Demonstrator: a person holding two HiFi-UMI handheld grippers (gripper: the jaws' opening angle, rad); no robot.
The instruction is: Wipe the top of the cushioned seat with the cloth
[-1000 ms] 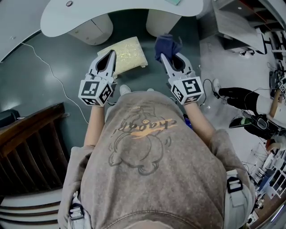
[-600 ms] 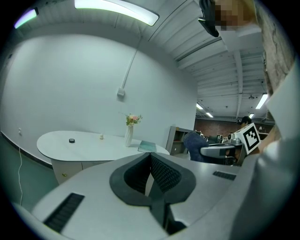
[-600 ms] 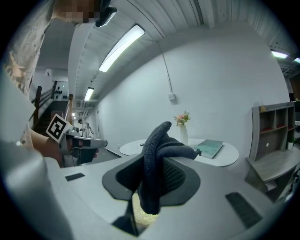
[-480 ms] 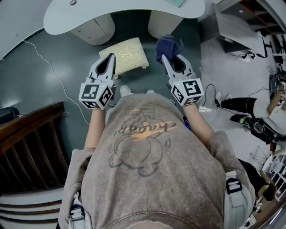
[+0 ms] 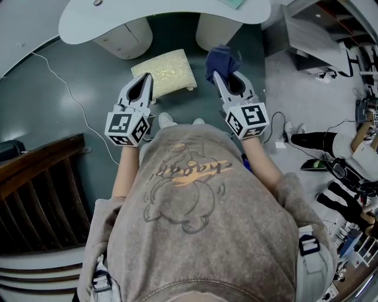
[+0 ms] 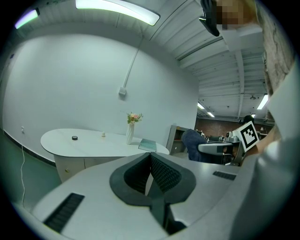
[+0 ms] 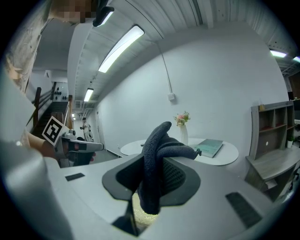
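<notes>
A pale yellow cushioned seat (image 5: 166,72) stands on the dark floor in front of me in the head view. My right gripper (image 5: 217,75) is shut on a dark blue cloth (image 5: 221,60), held to the right of the seat and above the floor. In the right gripper view the cloth (image 7: 158,164) hangs bunched between the jaws, with a bit of the seat (image 7: 140,214) showing below. My left gripper (image 5: 147,76) hovers over the seat's near left edge, jaws closed with nothing between them (image 6: 151,174).
A white rounded table (image 5: 147,15) on two pedestals stands just beyond the seat, with a vase of flowers (image 6: 131,125) and a green book (image 6: 147,145) on it. A dark wooden stair rail (image 5: 35,189) is at my left. A cable (image 5: 74,100) runs across the floor.
Both grippers have stayed almost where they were, drifting only slightly. The cloth is still held by the right gripper. A person at the far right has moved.
</notes>
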